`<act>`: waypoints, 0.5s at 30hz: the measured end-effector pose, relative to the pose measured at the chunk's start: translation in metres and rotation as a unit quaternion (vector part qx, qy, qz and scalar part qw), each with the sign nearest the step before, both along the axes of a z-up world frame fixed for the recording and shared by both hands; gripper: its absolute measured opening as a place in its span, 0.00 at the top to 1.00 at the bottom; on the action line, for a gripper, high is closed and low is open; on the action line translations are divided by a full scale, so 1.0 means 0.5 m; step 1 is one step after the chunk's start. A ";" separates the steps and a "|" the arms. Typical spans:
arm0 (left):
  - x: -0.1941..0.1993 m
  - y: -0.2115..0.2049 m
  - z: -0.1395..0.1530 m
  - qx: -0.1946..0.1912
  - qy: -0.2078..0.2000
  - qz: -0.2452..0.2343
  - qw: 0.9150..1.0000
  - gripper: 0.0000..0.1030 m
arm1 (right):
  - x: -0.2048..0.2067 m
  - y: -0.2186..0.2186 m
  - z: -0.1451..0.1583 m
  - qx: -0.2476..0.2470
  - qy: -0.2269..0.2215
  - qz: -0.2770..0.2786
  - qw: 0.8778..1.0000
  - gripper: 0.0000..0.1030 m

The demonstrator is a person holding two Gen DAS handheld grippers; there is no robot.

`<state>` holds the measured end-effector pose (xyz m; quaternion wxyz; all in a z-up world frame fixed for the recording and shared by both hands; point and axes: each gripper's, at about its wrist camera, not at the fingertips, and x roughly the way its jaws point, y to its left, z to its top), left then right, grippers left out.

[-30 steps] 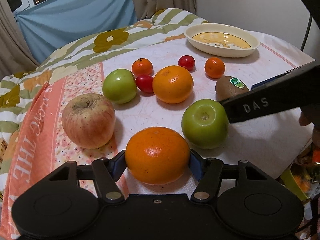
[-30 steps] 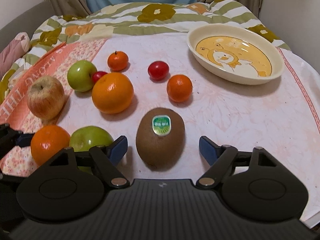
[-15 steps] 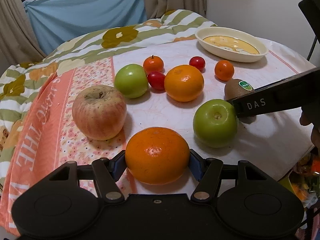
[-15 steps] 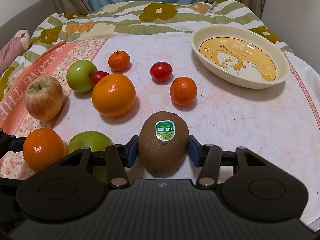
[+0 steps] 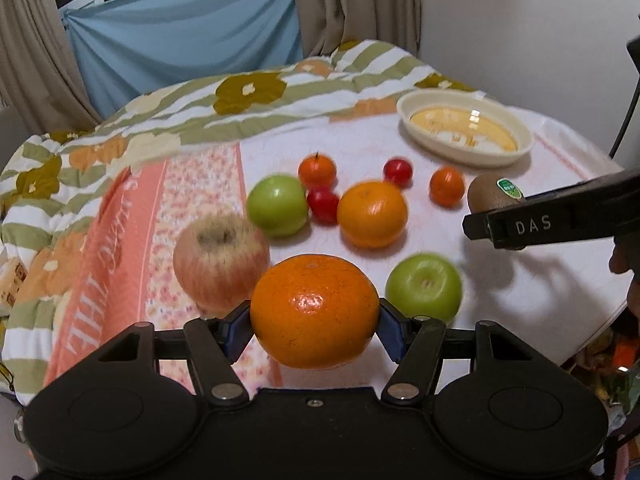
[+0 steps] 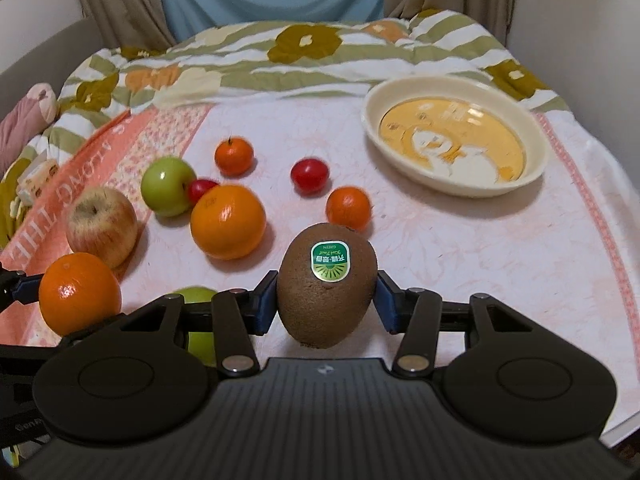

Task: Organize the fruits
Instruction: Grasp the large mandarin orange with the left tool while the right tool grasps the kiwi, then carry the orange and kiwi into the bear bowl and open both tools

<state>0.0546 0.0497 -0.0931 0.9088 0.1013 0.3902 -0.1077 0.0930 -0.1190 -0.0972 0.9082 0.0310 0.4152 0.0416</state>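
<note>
an orange [image 5: 314, 310] is clamped between the pads of the left gripper [image 5: 315, 326] and held clear of the tablecloth [image 6: 500, 248]. a kiwi [image 6: 326, 288] is gripped by the right gripper [image 6: 326, 306], whose jaws have just been closing on it. the cream dish [image 6: 536, 136] is left bare at the far right, well apart from both.

From my right gripper's camera, the dish [image 6: 456, 184] sits far right on the tablecloth [image 6: 500, 248], well apart from the fruit. The apple [image 6: 102, 226] lies far left, the big orange [image 6: 228, 222] right of it, and a tomato [image 6: 310, 176] behind, between two mandarins [image 6: 234, 156] [image 6: 348, 208].
</note>
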 end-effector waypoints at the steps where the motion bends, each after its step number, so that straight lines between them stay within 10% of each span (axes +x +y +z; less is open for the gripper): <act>1: 0.001 -0.003 0.014 -0.005 -0.001 0.000 1.000 0.34 | -0.002 -0.008 0.011 0.001 -0.004 -0.004 1.000 0.37; 15: 0.041 -0.122 0.142 -0.030 -0.040 -0.010 0.999 0.34 | 0.020 -0.193 0.147 0.001 -0.043 -0.026 0.999 0.37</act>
